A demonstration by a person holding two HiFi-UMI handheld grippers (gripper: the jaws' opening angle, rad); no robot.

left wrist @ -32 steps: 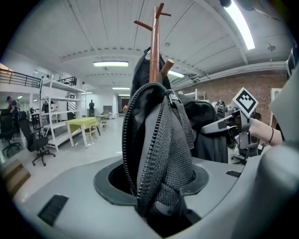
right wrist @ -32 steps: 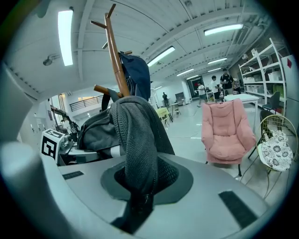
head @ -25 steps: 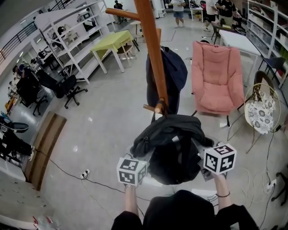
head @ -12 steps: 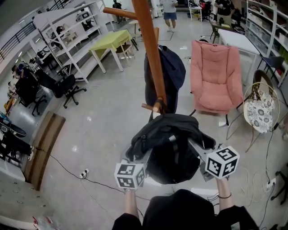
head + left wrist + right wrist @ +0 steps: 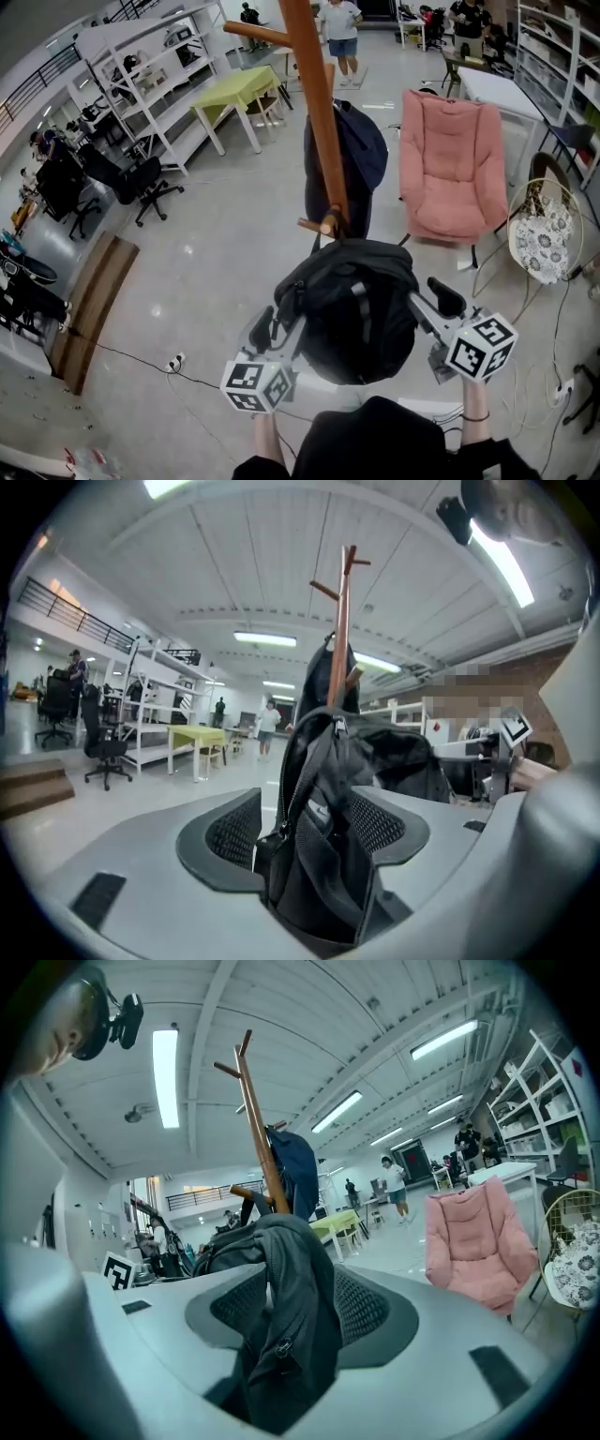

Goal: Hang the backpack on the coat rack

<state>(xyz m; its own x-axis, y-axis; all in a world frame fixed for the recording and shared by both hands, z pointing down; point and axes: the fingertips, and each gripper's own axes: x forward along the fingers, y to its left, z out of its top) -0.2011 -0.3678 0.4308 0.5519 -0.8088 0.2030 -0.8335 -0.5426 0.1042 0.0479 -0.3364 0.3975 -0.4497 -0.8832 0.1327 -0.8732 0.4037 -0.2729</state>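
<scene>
A black backpack (image 5: 361, 309) hangs by its top loop from a low peg (image 5: 319, 225) of the wooden coat rack (image 5: 317, 103). My left gripper (image 5: 279, 330) is at its left side, jaws opening, with a fold of backpack fabric (image 5: 323, 855) loose between the spread pads. My right gripper (image 5: 429, 302) is at the right side, open, with grey fabric (image 5: 281, 1326) draped between its pads. In the left gripper view the left gripper (image 5: 314, 827) looks along the pole. The right gripper (image 5: 300, 1312) also faces the rack.
A dark blue garment (image 5: 347, 155) hangs on the far side of the rack. A pink lounge chair (image 5: 453, 164) and a round wire chair (image 5: 544, 234) stand to the right. A green table (image 5: 234, 86), white shelving (image 5: 141, 75) and people are farther back.
Both grippers' jaws have spread apart and let go of the backpack. Both marker cubes have drawn back toward me and outward. The backpack stays hanging from the peg.
</scene>
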